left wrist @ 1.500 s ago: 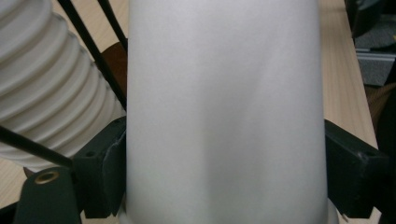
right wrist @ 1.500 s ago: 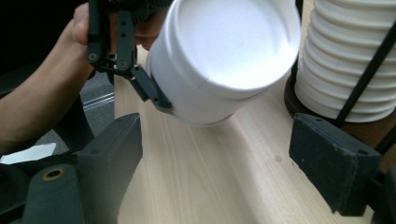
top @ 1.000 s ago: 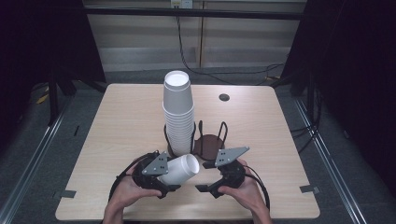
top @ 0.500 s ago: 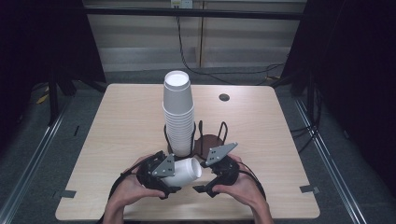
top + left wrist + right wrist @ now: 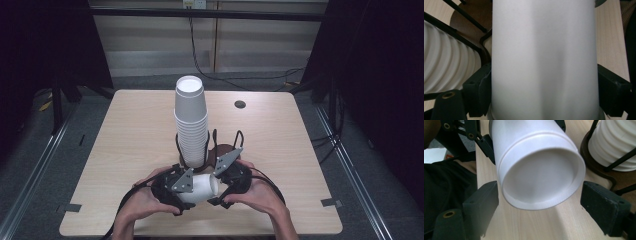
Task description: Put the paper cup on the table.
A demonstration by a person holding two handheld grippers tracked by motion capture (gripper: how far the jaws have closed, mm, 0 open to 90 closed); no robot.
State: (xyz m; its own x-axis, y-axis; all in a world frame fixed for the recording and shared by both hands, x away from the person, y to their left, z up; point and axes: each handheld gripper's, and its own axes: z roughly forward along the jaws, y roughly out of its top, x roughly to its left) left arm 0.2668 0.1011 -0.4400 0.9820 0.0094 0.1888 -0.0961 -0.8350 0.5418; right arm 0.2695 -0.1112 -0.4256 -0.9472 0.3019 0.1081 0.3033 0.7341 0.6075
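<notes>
A: High view: what is shown at the near edge of the wooden table (image 5: 125, 130)?

B: A single white cup (image 5: 202, 186) is held on its side between two hand-held tools. It is pinched by the left gripper (image 5: 192, 192); in the left gripper view the cup wall (image 5: 544, 60) is pressed by a black jaw on each side. The cup's mouth is turned toward the right gripper (image 5: 220, 187).

A: And the right gripper's state?

B: Its jaws are spread wide. In the right gripper view the cup's rim (image 5: 541, 175) is seen just ahead of them and between them, with no pad touching.

A: What else is nearby?

B: A tall stack of cups (image 5: 191, 122) is stood upside down in a black wire holder (image 5: 220, 147) on a dark round base (just behind the hands).

A: Which step is in hand?

B: A handover seems to be under way. Next, the right jaws would need to be brought around the rim and closed gently, since a thin cup is easily crushed, before the left grip is released.
</notes>
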